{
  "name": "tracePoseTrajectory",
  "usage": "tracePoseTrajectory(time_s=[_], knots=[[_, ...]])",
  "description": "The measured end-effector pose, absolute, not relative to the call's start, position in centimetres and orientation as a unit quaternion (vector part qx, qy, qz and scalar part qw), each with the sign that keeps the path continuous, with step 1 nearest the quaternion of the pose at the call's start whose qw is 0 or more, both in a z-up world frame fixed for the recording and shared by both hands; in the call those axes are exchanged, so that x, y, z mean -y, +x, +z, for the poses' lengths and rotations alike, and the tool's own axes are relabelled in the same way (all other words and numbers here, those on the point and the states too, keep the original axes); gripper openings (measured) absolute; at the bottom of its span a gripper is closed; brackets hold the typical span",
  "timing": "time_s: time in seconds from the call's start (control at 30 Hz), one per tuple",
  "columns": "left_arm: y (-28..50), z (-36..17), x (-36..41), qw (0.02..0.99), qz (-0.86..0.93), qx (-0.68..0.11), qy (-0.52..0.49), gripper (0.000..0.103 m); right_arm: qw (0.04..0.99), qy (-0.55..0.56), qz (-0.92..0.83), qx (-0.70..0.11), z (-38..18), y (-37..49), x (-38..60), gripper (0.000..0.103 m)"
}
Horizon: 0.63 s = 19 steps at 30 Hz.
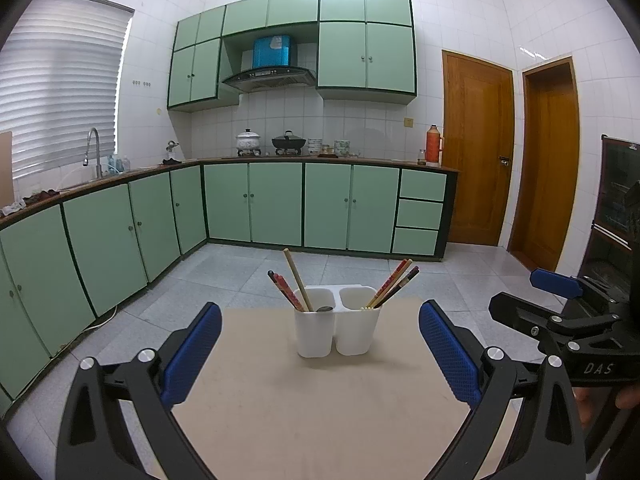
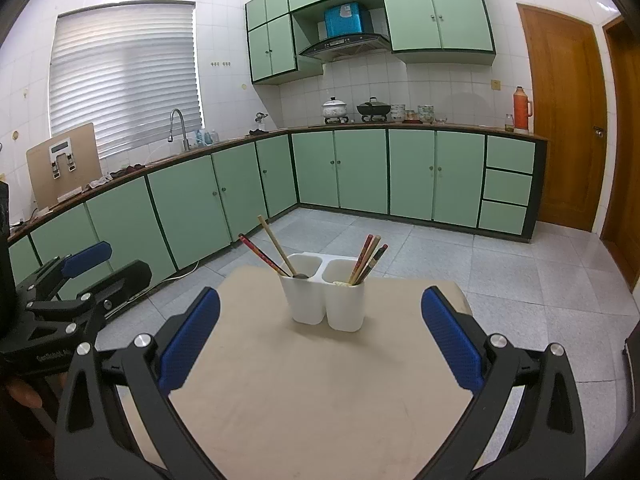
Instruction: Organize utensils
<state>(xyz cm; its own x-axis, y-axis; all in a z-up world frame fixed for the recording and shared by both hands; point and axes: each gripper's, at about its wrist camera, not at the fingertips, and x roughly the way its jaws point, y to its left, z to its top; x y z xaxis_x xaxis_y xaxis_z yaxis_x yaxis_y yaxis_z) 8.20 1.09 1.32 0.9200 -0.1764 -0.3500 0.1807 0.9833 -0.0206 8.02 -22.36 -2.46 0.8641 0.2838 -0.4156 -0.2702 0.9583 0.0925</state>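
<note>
A white two-compartment utensil holder point(image 1: 336, 330) point(image 2: 326, 300) stands at the far end of a small beige table point(image 1: 320, 400) point(image 2: 320, 392). Its left cup holds red chopsticks point(image 1: 285, 290) point(image 2: 262, 255), a wooden chopstick point(image 1: 297, 279) point(image 2: 276, 245) and a metal spoon tip point(image 1: 325, 309). Its right cup holds several chopsticks point(image 1: 394, 283) point(image 2: 367, 258). My left gripper point(image 1: 320, 354) is open and empty, well short of the holder. My right gripper point(image 2: 320, 344) is open and empty too. The right gripper shows at the right in the left wrist view point(image 1: 560, 312), the left gripper at the left in the right wrist view point(image 2: 76, 280).
Green kitchen cabinets point(image 1: 256, 200) with a counter run along the back and left walls, carrying pots point(image 1: 248, 140), a sink tap point(image 1: 93, 148) and an orange thermos point(image 1: 433, 143). Wooden doors point(image 1: 476, 144) stand at the right. Grey tiled floor point(image 1: 240, 272) surrounds the table.
</note>
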Motion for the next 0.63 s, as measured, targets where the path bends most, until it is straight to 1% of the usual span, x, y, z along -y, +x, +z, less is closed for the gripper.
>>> tracePoseTrajectory(time_s=[0.63], knots=[[8.53,1.06,-1.27,0.978,-0.094,-0.184,0.006,0.097,0.965,0.020,0.139,-0.220,-2.81,8.13,22.79,0.098]])
